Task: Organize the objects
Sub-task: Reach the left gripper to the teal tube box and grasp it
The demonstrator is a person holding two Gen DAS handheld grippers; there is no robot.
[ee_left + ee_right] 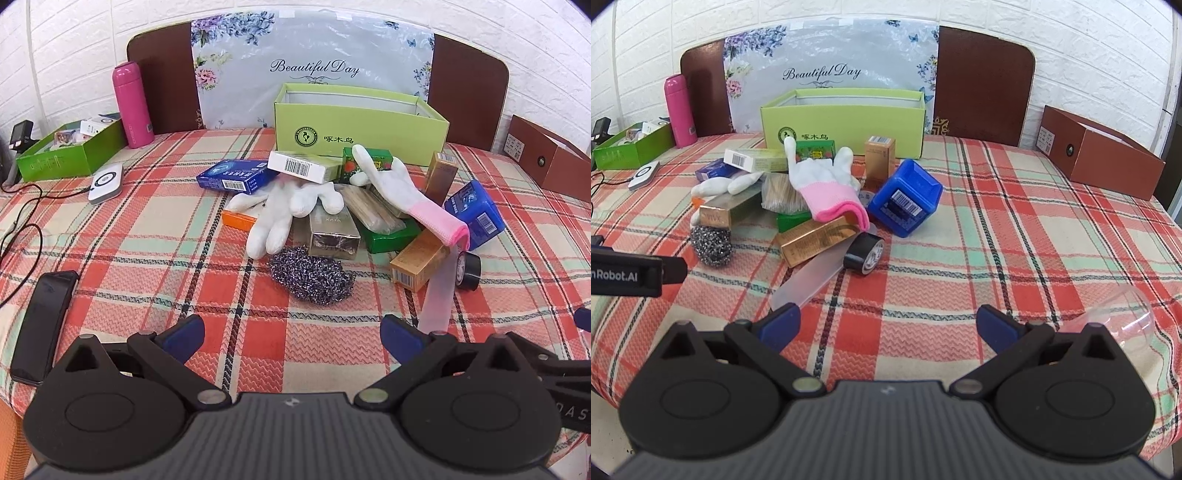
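Pile of boxes and gloves (343,206) lies ahead of both grippers, left gripper (291,338) and right gripper (888,325) spread wide, empty, neither clearly nearer

Mid-frame, a jumbled pile — white gloves (284,206), small cartons, a steel-wool scourer (312,277), a blue box (905,197), black tape roll (864,254) — lies before an open lime-green box (360,125), upper centre.

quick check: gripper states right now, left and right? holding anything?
Left gripper: open wide, holding nothing, above the red plaid tablecloth.
Right gripper: open wide, holding nothing.
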